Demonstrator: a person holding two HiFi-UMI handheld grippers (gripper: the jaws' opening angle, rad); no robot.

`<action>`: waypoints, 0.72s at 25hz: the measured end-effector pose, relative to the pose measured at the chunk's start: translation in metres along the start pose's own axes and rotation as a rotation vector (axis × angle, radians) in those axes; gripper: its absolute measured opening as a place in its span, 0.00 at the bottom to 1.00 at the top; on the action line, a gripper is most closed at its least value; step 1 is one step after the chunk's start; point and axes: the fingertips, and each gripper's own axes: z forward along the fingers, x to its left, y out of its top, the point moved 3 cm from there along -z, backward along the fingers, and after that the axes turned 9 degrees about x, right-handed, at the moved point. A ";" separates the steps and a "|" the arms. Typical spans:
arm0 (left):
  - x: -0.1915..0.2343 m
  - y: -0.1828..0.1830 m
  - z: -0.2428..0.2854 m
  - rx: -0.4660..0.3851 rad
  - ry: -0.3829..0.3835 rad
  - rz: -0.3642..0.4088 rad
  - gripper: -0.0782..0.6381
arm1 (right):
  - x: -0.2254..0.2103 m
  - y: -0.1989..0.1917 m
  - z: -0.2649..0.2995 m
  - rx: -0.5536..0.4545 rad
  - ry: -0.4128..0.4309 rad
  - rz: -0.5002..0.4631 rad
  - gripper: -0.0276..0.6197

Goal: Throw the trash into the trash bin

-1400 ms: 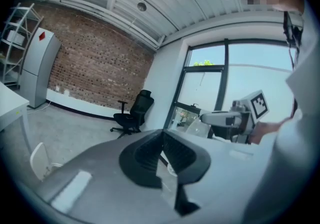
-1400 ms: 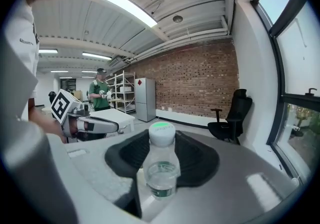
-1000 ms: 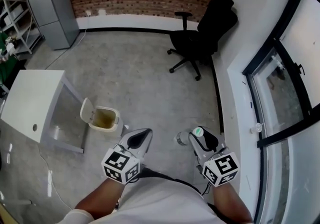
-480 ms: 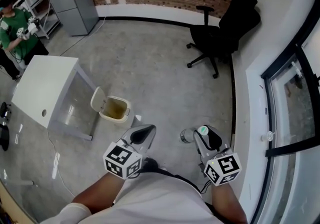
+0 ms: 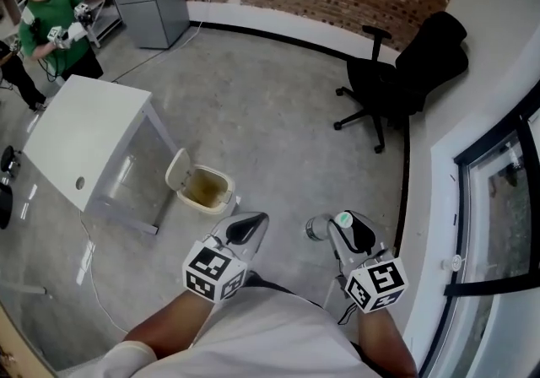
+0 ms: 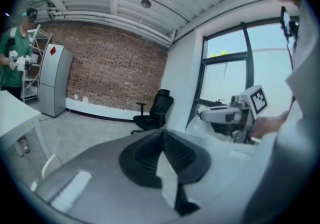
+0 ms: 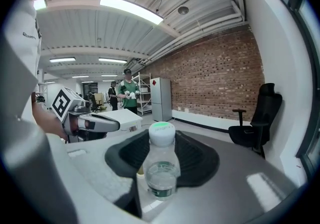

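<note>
**A:** Both tongs are loaded. The left gripper (image 5: 246, 227) is pinched nearly closed on a white paper scrap (image 6: 168, 177). The right gripper (image 5: 342, 227) is clamped wide round a clear plastic bottle (image 7: 161, 164) with a green-topped cap (image 7: 162, 129). The trash bin (image 5: 226, 196) sits on the floor by the white table (image 5: 84, 140) with its lid (image 5: 177, 175) up. It's near the left tong, but neither one is over it.

**B:** Letting go from here looks risky imo. The mouth is small, so the bottle could clip the lid and roll off, and the paper would probably flutter wide.
</note>
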 end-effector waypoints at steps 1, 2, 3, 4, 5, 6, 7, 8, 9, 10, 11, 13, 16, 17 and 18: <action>0.007 0.000 0.002 0.001 0.006 0.003 0.11 | 0.001 0.004 0.009 0.008 0.010 -0.008 0.28; 0.014 -0.001 0.003 0.003 0.013 0.004 0.11 | 0.003 0.008 0.019 0.018 0.024 -0.017 0.28; 0.022 -0.002 0.003 0.004 0.022 -0.001 0.11 | 0.006 0.013 0.029 0.028 0.041 -0.028 0.28; 0.031 -0.002 0.003 0.002 0.032 -0.012 0.11 | 0.009 0.019 0.038 0.038 0.059 -0.042 0.28; 0.039 -0.001 0.002 -0.004 0.043 -0.025 0.11 | 0.012 0.025 0.048 0.046 0.078 -0.059 0.28; 0.048 0.001 0.001 -0.012 0.055 -0.038 0.11 | 0.014 0.031 0.057 0.052 0.096 -0.075 0.28; 0.057 0.004 0.000 -0.020 0.066 -0.049 0.11 | 0.017 0.038 0.067 0.056 0.117 -0.089 0.28; 0.066 0.005 -0.001 -0.027 0.078 -0.059 0.11 | 0.021 0.044 0.077 0.060 0.142 -0.101 0.28; 0.075 0.006 -0.003 -0.031 0.091 -0.067 0.11 | 0.026 0.048 0.087 0.064 0.171 -0.114 0.28; 0.085 0.006 -0.006 -0.033 0.107 -0.075 0.11 | 0.033 0.051 0.099 0.071 0.201 -0.129 0.28; 0.095 0.005 -0.009 -0.036 0.126 -0.083 0.11 | 0.039 0.054 0.111 0.077 0.230 -0.147 0.28; 0.114 0.005 -0.016 -0.039 0.162 -0.092 0.11 | 0.054 0.060 0.133 0.084 0.277 -0.182 0.28; 0.138 -0.001 -0.029 -0.028 0.213 -0.110 0.11 | 0.077 0.069 0.160 0.088 0.342 -0.214 0.28; 0.143 -0.004 -0.033 -0.023 0.230 -0.125 0.11 | 0.084 0.071 0.166 0.092 0.367 -0.229 0.28; 0.146 -0.007 -0.038 -0.020 0.248 -0.140 0.11 | 0.091 0.073 0.172 0.095 0.394 -0.247 0.28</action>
